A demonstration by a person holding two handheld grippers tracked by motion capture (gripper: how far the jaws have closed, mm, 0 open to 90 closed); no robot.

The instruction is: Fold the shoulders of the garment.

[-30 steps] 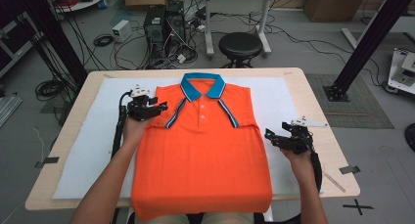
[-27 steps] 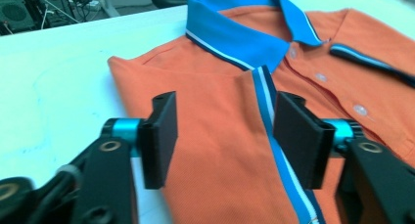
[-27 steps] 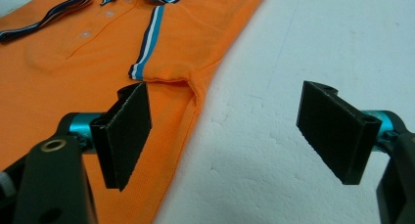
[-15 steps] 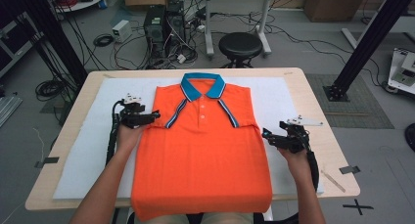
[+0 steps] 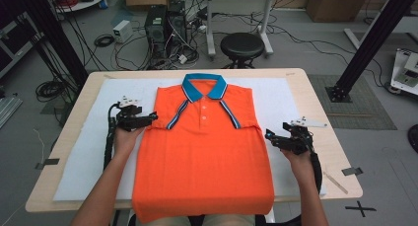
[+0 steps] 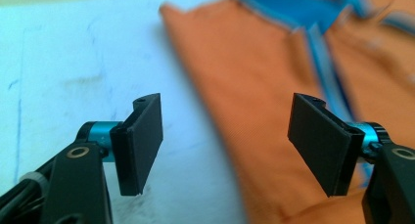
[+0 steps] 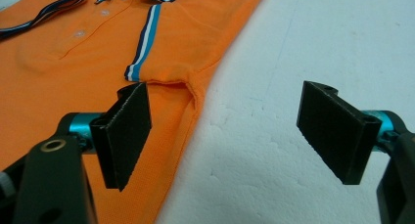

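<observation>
Hovering at the two sides of an orange polo shirt (image 5: 204, 157), both tools stand wide apart and grip nothing. The left tool (image 5: 148, 118) sits at the shirt's left shoulder edge in the high view; in its own view its jaws are spread broadly, one over the white sheet (image 6: 73, 62), the other over orange cloth (image 6: 254, 111), with the shirt's edge running up between them. No cloth lies against either pad there, though whether the jaw tips brush the fabric is hard to tell. The right tool (image 5: 272, 136) sits just beside the shirt's right edge, near the folded sleeve. In its view the jaws are equally far apart, one above the shirt (image 7: 98, 53), the other above the white sheet (image 7: 318, 48), and the sleeve hem with its striped trim (image 7: 142, 50) lies just ahead of the near jaw.

The shirt lies flat and face up in the middle of the white sheet on the wooden surface (image 5: 325, 112), blue collar (image 5: 204, 85) away from the person, sleeves folded in. Its bottom hem hangs over the near edge of the surface. The left tool's view is blurred toward the collar, so the buttons cannot be made out there.
</observation>
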